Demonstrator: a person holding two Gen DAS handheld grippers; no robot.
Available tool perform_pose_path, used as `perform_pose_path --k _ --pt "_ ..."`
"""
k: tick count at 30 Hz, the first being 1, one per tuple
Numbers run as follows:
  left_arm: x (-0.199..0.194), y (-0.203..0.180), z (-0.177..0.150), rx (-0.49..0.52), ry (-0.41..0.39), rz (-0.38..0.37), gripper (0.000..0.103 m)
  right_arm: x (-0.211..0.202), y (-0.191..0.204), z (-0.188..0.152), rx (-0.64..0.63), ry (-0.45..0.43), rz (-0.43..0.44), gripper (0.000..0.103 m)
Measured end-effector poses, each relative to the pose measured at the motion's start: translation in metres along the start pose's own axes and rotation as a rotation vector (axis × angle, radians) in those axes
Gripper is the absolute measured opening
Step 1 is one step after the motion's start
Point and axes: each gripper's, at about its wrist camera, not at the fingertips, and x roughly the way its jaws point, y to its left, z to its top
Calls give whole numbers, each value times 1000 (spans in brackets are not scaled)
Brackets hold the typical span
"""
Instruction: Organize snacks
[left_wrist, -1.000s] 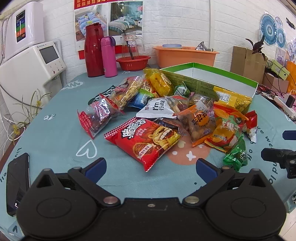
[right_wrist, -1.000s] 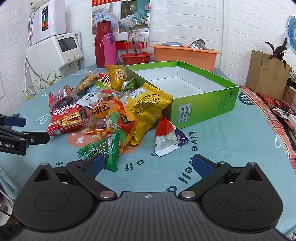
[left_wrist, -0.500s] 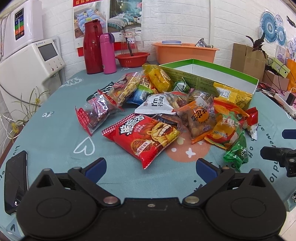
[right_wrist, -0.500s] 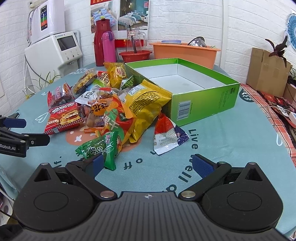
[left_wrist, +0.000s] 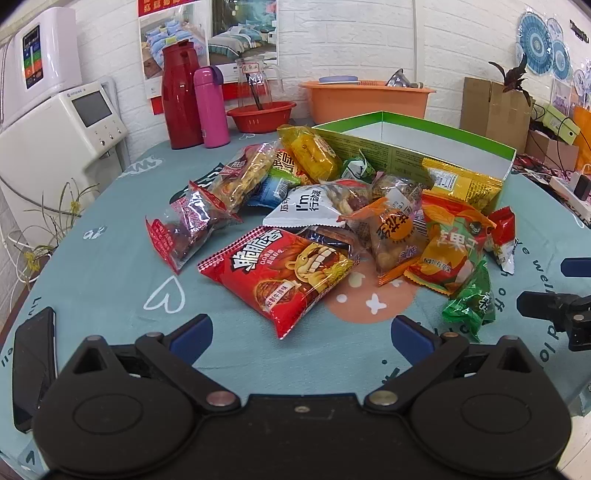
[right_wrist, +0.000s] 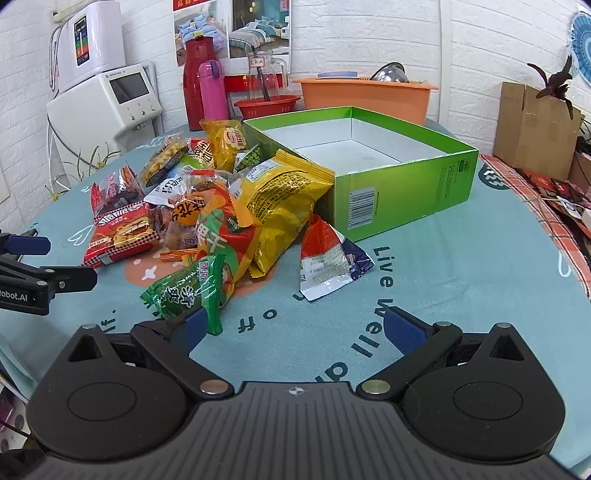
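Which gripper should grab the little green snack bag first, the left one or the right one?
Probably the right. The right gripper is open, and the green snack bag lies just ahead by its near finger, with the empty green box on that side. The left gripper faces the red noodle packet instead.

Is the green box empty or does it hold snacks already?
Empty: the green box shows only its bare white floor; every snack packet lies outside.

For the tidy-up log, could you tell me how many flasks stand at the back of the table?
2: a tall red flask against the wall and a shorter pink flask right beside it; none seem hidden.
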Motion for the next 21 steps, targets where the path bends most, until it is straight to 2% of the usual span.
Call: perform_pose_path --k 9,13,17,21 --pt "0 -8 4 16 4 8 103 5 -7 -1 12 -1 25 103" --pt "-3 -14 10 31 -12 -14 103 6 -13 -2 -8 -22 49 103" --pt "-8 -26 22 59 -34 -85 103 0 -30 0 -17 -105 78 103" --pt "-6 -53 30 127 -49 -208 103 -6 -49 1 2 -177 64 103"
